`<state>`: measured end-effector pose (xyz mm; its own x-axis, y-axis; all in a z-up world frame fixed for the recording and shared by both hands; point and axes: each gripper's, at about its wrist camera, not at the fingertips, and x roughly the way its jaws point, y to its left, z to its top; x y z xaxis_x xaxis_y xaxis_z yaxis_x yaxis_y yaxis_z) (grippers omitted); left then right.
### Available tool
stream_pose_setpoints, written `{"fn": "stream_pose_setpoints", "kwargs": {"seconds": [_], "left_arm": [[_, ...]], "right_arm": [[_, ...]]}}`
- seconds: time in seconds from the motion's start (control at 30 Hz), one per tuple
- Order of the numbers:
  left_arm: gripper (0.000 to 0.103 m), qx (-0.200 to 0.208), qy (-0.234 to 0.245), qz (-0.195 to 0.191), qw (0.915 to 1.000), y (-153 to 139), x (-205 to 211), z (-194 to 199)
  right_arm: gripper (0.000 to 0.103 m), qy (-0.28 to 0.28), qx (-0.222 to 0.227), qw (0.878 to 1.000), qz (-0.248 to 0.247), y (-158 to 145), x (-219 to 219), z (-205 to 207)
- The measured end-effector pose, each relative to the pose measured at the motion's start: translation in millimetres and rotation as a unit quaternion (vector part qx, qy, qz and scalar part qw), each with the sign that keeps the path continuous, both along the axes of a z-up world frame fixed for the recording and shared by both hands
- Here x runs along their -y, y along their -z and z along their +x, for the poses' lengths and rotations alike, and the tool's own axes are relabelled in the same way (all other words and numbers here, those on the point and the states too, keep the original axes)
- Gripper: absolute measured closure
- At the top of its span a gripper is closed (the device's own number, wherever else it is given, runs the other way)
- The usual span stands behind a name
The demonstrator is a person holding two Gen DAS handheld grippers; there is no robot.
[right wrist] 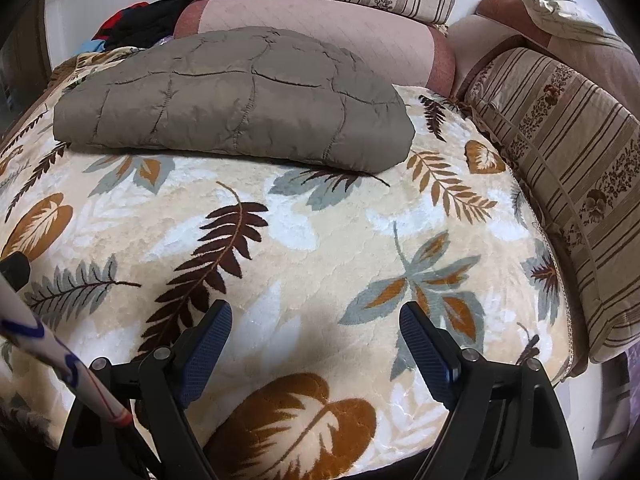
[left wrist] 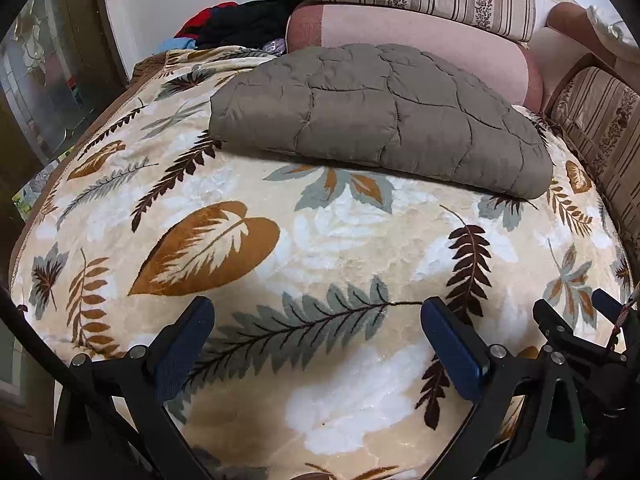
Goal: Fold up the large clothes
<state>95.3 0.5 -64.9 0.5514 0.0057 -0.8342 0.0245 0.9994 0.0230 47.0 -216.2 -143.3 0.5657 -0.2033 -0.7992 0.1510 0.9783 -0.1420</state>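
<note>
A grey-brown quilted garment (left wrist: pixel 376 116) lies folded into a thick flat bundle at the far side of a bed covered by a cream leaf-print blanket (left wrist: pixel 320 248). It also shows in the right wrist view (right wrist: pixel 236 100). My left gripper (left wrist: pixel 318 320) is open and empty, low over the blanket's near part, well short of the garment. My right gripper (right wrist: pixel 316 324) is open and empty, also over the near blanket (right wrist: pixel 320 240). The right gripper shows at the right edge of the left wrist view (left wrist: pixel 576 320).
Pink bolsters (left wrist: pixel 420 40) and striped cushions (right wrist: pixel 560 152) line the back and right of the bed. A pile of dark, red and blue clothes (left wrist: pixel 244 24) sits at the back left. The bed's left edge (left wrist: pixel 52 184) drops beside a glass door.
</note>
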Motion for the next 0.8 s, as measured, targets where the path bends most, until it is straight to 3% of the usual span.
{"fn": "stream_pose_setpoints", "kwargs": {"seconds": [0.8], "left_arm": [[0.000,-0.005,0.005,-0.012,0.9999,8.1,-1.2,2.5]], "right_arm": [[0.014,-0.008,0.004,1.000,0.012,4.1,-2.5,4.0]]}}
